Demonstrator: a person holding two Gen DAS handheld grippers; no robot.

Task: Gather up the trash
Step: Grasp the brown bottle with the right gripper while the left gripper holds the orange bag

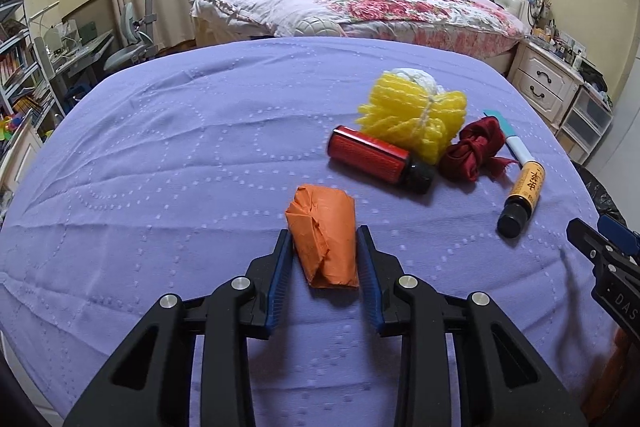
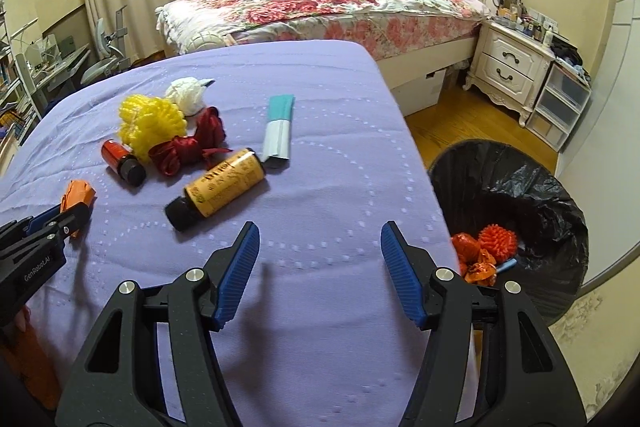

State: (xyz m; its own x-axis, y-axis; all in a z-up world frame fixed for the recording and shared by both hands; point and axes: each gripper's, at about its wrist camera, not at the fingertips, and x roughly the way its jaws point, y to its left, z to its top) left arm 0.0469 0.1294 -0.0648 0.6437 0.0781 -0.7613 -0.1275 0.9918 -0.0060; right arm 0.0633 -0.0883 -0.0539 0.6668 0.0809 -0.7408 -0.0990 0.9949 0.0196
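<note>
left claw [image 1: 325,241] pinches the orange paper wad [image 1: 323,235] on the desk [image 1: 160,147]; i lift straight, carry to the bin [image 2: 520,187]. right claw [image 2: 320,239] wide, empty.

Two fisheye wrist views sat close above a table under a purple cloth [image 1: 160,155], each angled downward along its own gripper fingers toward a bed [image 2: 320,3] at the far wall. The left view looked from the table's left side, the right view from nearer its right edge, beside a bin [image 2: 520,187]. Both shared the cloth, the bed, and a scatter of litter
</note>
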